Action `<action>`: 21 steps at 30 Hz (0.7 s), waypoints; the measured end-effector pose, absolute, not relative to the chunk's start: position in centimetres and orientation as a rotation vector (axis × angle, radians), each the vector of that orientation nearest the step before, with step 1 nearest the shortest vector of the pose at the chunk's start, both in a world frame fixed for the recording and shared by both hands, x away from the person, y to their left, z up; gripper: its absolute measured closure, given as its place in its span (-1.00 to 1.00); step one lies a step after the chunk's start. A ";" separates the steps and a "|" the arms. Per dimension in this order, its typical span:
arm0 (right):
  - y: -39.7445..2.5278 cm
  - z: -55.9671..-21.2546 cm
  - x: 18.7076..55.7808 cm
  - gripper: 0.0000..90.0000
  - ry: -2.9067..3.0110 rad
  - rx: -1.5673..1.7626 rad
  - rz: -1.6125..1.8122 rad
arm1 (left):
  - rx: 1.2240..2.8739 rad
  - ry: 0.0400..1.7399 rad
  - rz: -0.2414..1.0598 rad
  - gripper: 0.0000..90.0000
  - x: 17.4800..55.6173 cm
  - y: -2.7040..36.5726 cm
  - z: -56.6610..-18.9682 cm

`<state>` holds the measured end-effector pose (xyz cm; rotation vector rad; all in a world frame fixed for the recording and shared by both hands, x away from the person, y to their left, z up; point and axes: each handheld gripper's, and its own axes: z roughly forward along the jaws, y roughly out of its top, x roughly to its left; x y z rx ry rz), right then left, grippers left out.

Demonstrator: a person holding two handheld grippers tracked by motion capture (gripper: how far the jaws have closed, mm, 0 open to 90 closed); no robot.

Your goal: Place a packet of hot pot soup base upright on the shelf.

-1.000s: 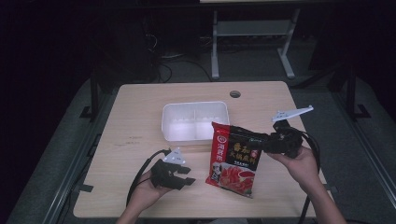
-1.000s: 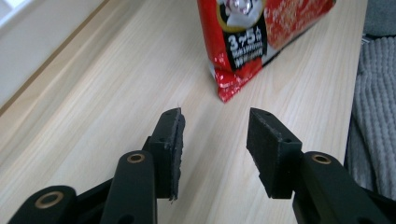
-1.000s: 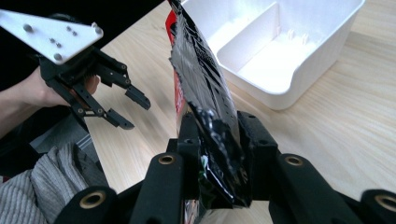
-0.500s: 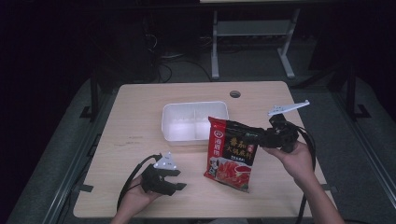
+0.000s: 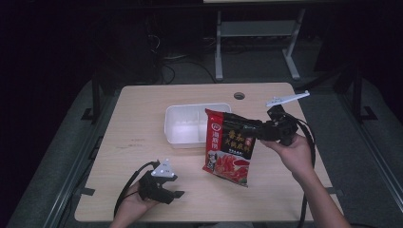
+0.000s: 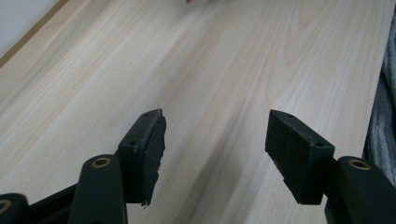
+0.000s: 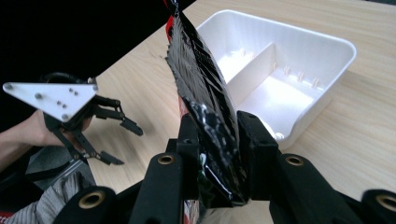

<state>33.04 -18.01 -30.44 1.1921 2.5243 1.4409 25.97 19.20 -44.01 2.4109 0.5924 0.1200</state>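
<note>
Holding everything up is the pale wooden worktop point(image 5: 142, 118). A white tray point(image 5: 190, 124) with two parts sits near the middle; the high view hides its right end behind the red and black food bag point(image 5: 228, 147), while the right claw view shows both parts. The bag hangs in the air, touching the tray's side, pinched tight at its black edge by the right claw point(image 7: 217, 154). The left claw point(image 6: 212, 149) rests wide open near the front edge, holding nothing. Tiny print on the bag is too blurry to read.
</note>
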 end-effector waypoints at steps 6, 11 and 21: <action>-16.9 -29.6 33.6 0.59 2.519 1.185 1.432 | 2.422 0.596 0.128 -0.26 25.9 19.3 -44.3; -15.7 -28.7 34.1 0.59 2.516 1.173 1.423 | 2.413 0.597 0.130 -0.29 25.8 19.6 -44.3; -14.5 -26.7 35.2 0.59 2.493 1.150 1.432 | 2.403 0.606 0.135 -0.29 25.8 19.9 -44.3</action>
